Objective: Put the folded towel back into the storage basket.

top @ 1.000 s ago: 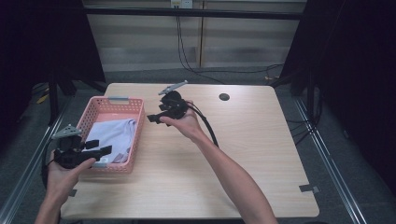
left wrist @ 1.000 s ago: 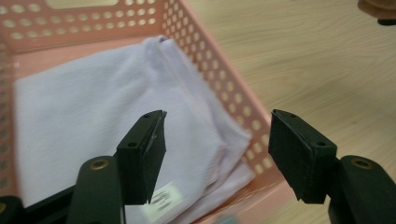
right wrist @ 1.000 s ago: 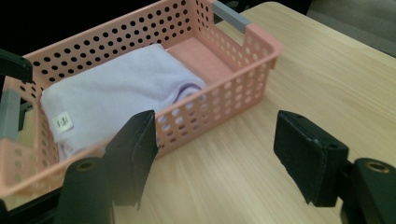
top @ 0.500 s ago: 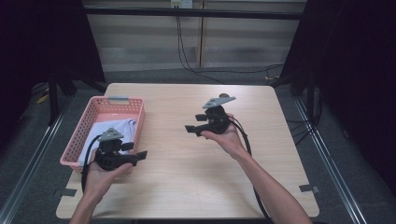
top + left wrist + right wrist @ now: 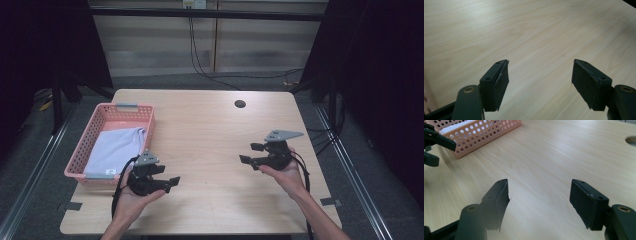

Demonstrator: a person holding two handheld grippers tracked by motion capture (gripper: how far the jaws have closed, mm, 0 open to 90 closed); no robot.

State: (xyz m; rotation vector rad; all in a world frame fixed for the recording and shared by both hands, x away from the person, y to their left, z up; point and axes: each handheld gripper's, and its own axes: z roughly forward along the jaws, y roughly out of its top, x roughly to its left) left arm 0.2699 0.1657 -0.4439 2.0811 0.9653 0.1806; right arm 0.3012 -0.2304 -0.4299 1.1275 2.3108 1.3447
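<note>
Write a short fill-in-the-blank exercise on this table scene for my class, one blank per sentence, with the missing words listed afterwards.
1. The cloth lies inside the pink ____.
2. Both the left gripper and the right gripper have their jaws ____.
3. The basket stands at the table's ____ side in the high view.

Missing words: basket; open; left

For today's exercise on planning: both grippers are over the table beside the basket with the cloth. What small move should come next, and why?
Probably set both grippers down. The left gripper and right gripper are open and empty over bare table, while the folded cloth already lies inside the pink basket.
</note>
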